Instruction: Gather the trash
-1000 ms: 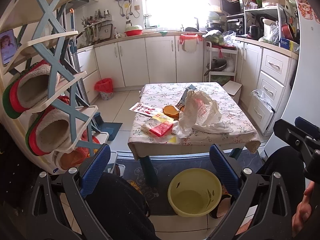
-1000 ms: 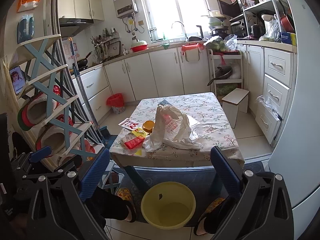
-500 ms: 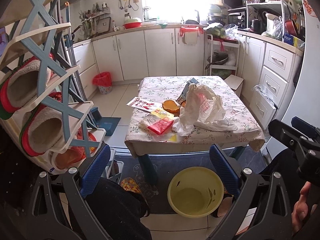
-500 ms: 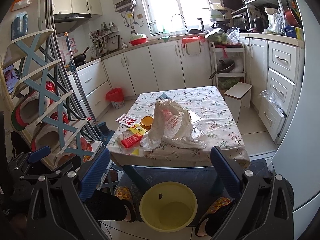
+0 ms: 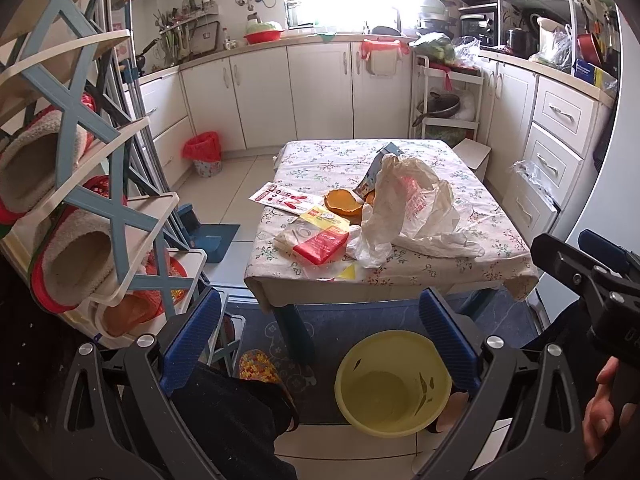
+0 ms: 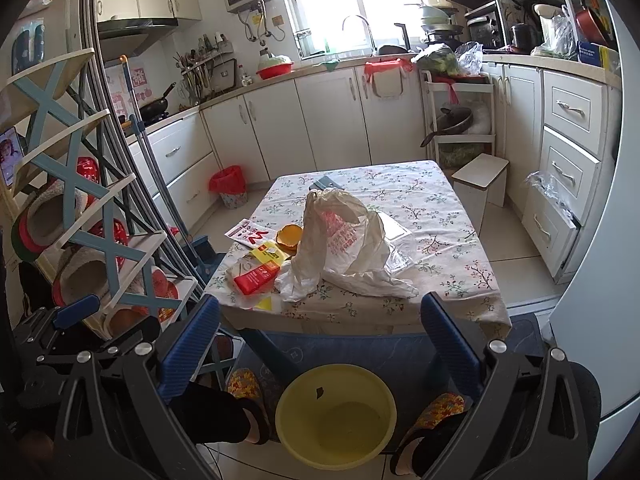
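On a low table with a floral cloth (image 5: 404, 152) (image 6: 440, 216) lies trash: a crumpled white plastic bag (image 5: 412, 204) (image 6: 340, 240), a red packet (image 5: 320, 246) (image 6: 256, 276), a yellow wrapper (image 5: 324, 216) (image 6: 270, 254), orange peel (image 5: 342, 202) (image 6: 290, 236) and a red-and-white leaflet (image 5: 282, 200) (image 6: 250, 236) hanging over the left edge. A yellow basin (image 5: 394, 384) (image 6: 336, 412) stands on the floor before the table. My left gripper (image 5: 316, 344) and right gripper (image 6: 316, 344) are both open and hold nothing, well short of the table.
A shoe rack with slippers (image 5: 68, 208) (image 6: 72, 232) stands close on the left. A red-lined bin (image 5: 204, 152) (image 6: 230, 186) sits by the far cabinets. A white stool (image 6: 480, 180) is at the table's right. The person's feet in patterned slippers (image 6: 244, 388) flank the basin.
Both grippers have moved a little closer to the table and tilted slightly; the table and bag look larger. Nothing on the table has moved, and both grippers stay open.
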